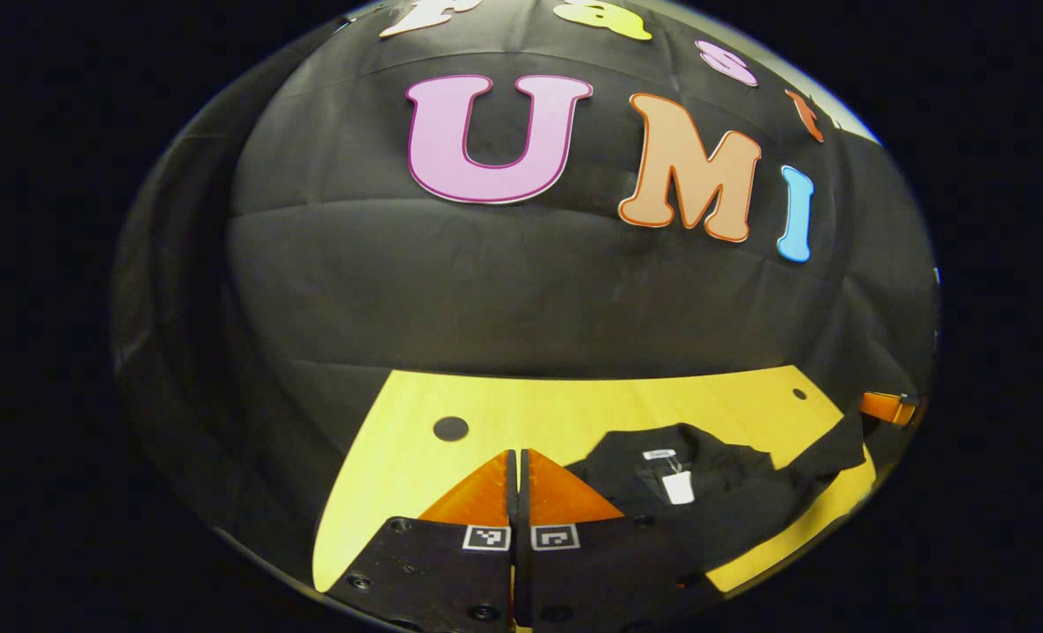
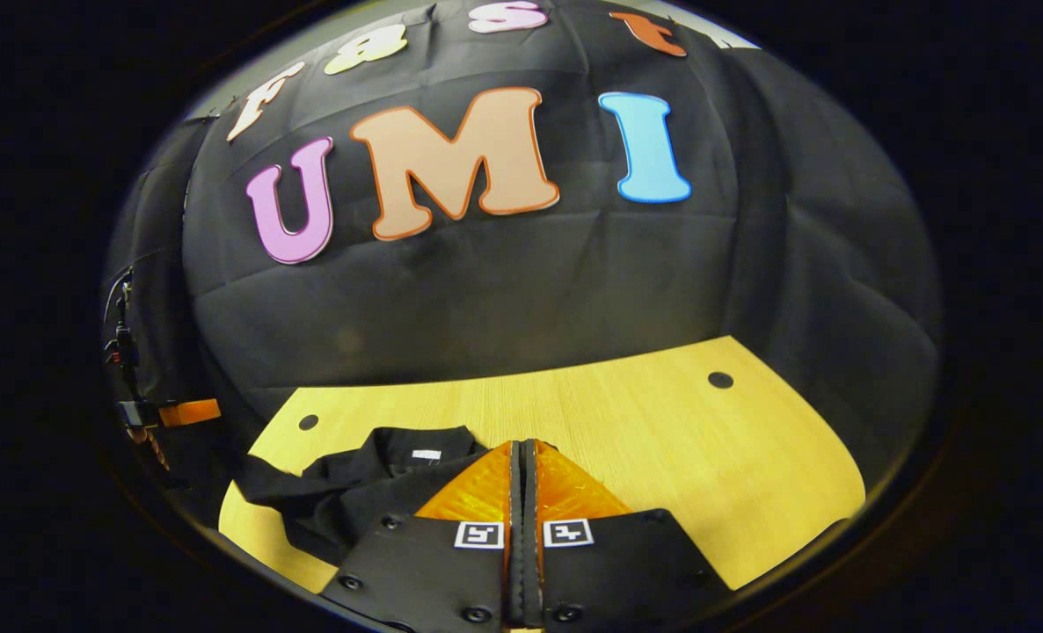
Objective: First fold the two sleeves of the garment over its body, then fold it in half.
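A black garment (image 1: 715, 501) lies rumpled on the yellow wooden table (image 1: 486, 413), with a white label and a white tag at its collar. One sleeve (image 1: 825, 453) reaches toward the table's right edge in the left gripper view. My left gripper (image 1: 519, 457) is shut with nothing between its fingers, hovering left of the garment. In the right gripper view the garment (image 2: 354, 488) lies low at the left, a sleeve (image 2: 266, 483) spread to the left. My right gripper (image 2: 521, 448) is shut and empty, just right of the collar. The other gripper (image 2: 165, 413) shows at the far left.
The table (image 2: 662, 440) has small round black holes (image 1: 450, 428) near its back corners (image 2: 720, 380). The booth's black cloth wall rises right behind the table. Bare wood stretches to the right of the garment in the right gripper view.
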A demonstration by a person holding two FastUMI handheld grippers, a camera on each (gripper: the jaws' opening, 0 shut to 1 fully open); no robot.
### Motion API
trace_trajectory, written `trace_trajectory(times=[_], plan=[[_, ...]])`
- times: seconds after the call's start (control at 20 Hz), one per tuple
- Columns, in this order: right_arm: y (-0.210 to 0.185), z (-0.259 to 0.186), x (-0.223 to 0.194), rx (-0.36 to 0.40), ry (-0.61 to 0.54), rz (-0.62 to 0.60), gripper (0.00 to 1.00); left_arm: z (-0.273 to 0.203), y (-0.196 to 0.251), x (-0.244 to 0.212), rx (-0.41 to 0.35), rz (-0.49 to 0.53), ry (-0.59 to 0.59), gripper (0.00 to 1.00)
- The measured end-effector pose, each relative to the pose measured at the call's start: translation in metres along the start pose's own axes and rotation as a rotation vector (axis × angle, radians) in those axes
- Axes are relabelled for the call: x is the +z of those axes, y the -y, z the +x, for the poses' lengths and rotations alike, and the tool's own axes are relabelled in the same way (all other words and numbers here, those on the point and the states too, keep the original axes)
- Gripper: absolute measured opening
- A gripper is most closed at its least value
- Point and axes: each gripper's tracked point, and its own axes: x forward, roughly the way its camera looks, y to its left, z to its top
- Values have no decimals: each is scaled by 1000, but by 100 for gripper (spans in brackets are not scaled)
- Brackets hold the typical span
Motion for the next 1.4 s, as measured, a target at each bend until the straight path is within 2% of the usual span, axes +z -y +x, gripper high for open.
trace_trajectory(times=[0.1, 0.15, 0.2, 0.3, 0.35, 0.45, 0.55, 0.65, 0.7, 0.85, 0.9, 1.0, 1.05, 1.15, 1.25, 1.35, 1.4], plan=[[-9, 23, 5, 8, 13, -2, 2, 17, 1, -11, -9, -2, -34, 0], [2, 33, 21, -69, 73, -6, 2, 19, 0, -23, -6, -12, -65, 0], [11, 36, 40, -133, 152, 4, 30, 20, -1, -29, 2, -32, -82, 0], [2, 33, 87, -89, 279, 61, 86, 20, 2, -32, -9, -68, -90, 0], [1, 26, 94, -92, 299, 59, 100, 18, 4, -33, -15, -73, -91, 0], [18, 12, 94, -139, 301, 16, 98, 13, 6, -29, -18, -80, -79, 0], [28, -6, 86, -154, 298, -7, 99, 2, 14, -19, -33, -92, -53, 0], [31, -30, 75, -145, 298, -16, 98, -15, 26, -14, -45, -85, -43, 0], [24, -60, 57, -142, 307, -16, 98, -25, 34, -10, -53, -75, -25, 0], [26, -109, 43, -108, 359, -24, 98, -63, 64, 17, -82, -52, 88, 0], [28, -125, 41, -100, 381, -35, 98, -75, 72, 26, -76, -60, 134, 11], [29, -158, 31, -66, 400, -48, 94, -103, 89, 34, -74, -64, 198, 47], [30, -175, 27, -48, 412, -54, 94, -118, 95, 35, -58, -58, 224, 59], [29, -208, 20, -15, 443, -65, 99, -149, 106, 35, -30, -40, 260, 76], [30, -236, 8, 15, 464, -75, 96, -176, 117, 35, -2, -24, 292, 92], [30, -262, -6, 37, 476, -76, 94, -203, 131, 29, -6, -21, 312, 93], [30, -274, -12, 45, 480, -69, 97, -215, 135, 26, -6, -16, 317, 93]])
